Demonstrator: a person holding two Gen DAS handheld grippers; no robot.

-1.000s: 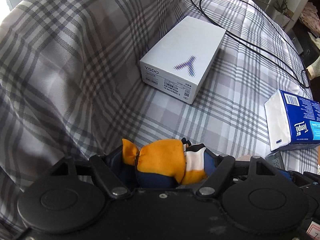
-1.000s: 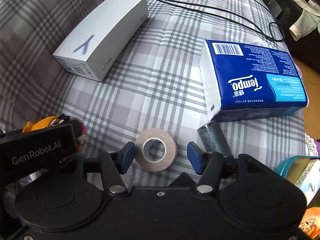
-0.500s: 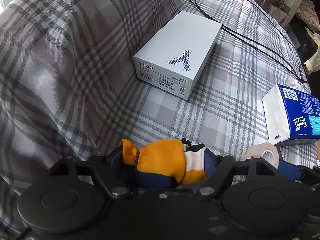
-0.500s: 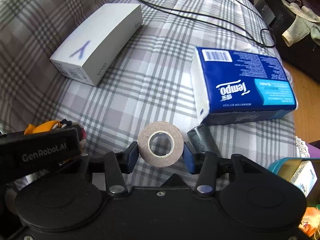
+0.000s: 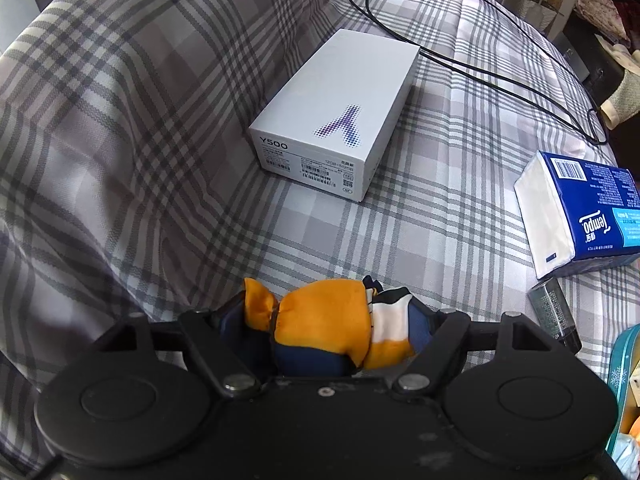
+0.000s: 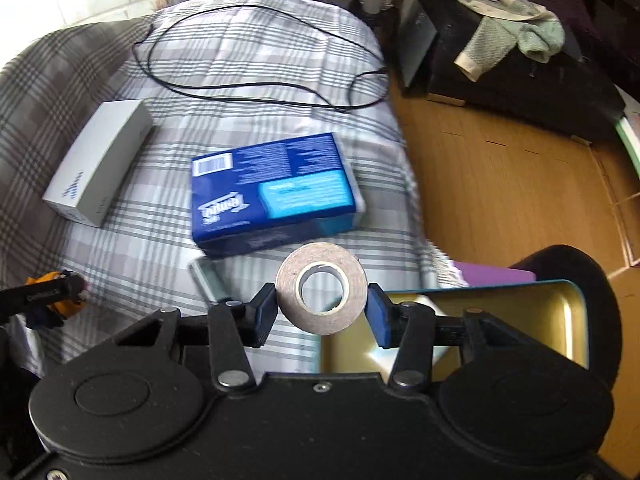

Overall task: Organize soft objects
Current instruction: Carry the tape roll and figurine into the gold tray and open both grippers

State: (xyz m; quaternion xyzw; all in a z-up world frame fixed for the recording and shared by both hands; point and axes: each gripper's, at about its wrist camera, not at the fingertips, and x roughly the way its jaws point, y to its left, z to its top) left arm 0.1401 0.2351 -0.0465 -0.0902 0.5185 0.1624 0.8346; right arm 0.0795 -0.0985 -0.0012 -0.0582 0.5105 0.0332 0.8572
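While left jaws grip toy (image 5: 324,320) — right clamp tape (image 6: 321,294).

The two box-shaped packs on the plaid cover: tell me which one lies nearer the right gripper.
The blue Tempo tissue pack is nearer: it lies just beyond the right gripper and its tape roll. The white Y500 phone box sits farther left.
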